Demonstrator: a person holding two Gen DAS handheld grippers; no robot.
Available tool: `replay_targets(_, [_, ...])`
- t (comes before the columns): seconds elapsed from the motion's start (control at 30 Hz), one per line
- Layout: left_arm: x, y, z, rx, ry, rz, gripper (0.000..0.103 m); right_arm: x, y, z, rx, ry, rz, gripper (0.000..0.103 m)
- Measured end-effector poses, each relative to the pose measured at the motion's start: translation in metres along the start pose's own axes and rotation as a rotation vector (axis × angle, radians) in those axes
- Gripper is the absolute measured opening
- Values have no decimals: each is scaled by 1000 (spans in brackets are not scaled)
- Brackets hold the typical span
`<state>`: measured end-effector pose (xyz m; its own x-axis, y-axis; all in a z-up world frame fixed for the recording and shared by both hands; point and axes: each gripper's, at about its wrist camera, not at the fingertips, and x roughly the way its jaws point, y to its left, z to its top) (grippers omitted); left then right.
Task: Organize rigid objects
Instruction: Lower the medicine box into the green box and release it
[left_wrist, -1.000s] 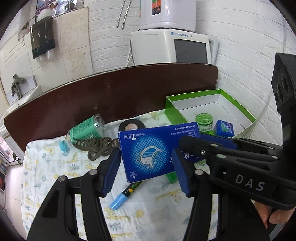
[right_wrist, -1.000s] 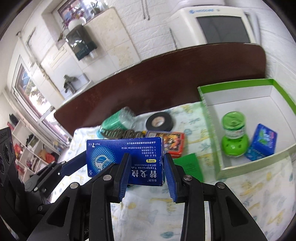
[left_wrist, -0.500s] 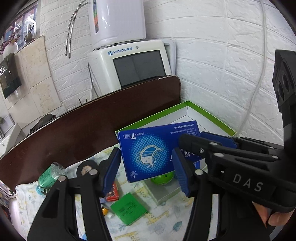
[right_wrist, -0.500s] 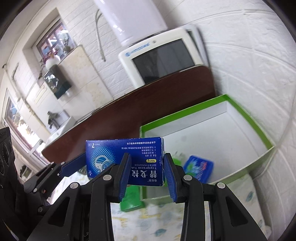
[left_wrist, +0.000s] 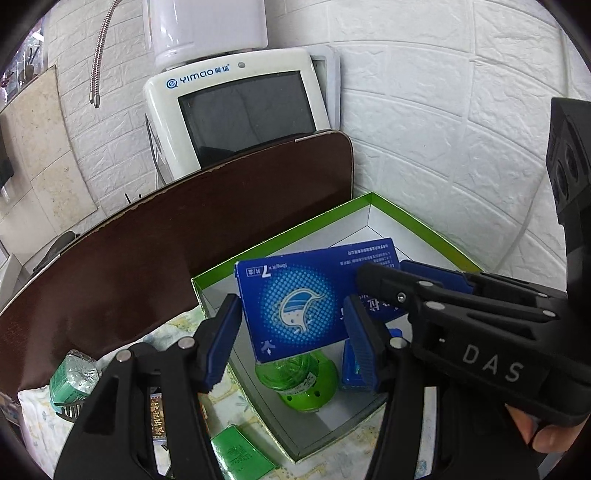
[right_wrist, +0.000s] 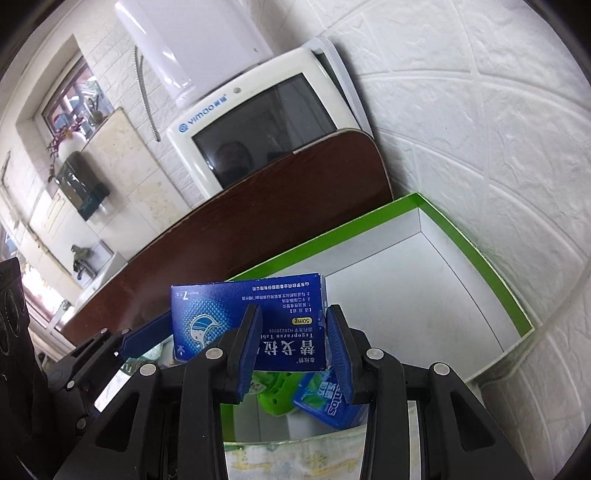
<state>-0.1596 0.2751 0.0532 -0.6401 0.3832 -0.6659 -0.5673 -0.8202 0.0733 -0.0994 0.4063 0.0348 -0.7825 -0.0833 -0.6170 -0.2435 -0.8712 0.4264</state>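
blue medicine box (right_wrist: 255, 325) hangs in the air over the near end of the green-rimmed tray (right_wrist: 495, 280), gripped at both ends. right tongs (right_wrist: 293, 347) are narrowed onto its short end, pads pressing the printed face and its back. left tongs (left_wrist: 291, 343) stand wider; in the left wrist view the box's broad face fills the gap between the pads, and they appear to press its edges, so i judge them closed on it too. the box's long axis runs crosswise between the two tongs, roughly level. directly beneath it in the tray sit a green bottle (left_wrist: 304, 384) and a small blue mint pack (right_wrist: 328, 398), while the far stretch of the tray floor is bare white. so the free spot lies forward and below the box, away from both hands, and the right hand seems nearer to it. other items wait on the cloth-covered counter (left_wrist: 48, 439) outside the tray.
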Motion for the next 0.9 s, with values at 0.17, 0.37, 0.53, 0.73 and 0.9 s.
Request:
replay_targets(0.17, [18,4,0,-12,31,-6,56,17,-7,2,12,26,-8,38])
replay_targets(0.37, [34,7,-1,-25,61,-12,56,33,-13,2,22,53,-16,38])
replay_targets(0.53, [44,11,-1,-33,84,-7,57,42,-14,1,25,70,-22,38])
replay_targets(0.73, [58,18,-4,-59,132,-14,57,55,-16,2,28,93,-30,38])
replay_targets(0.9, [58,23,-7,-88,142,-36,57,57,-17,0,34,101,-30,38])
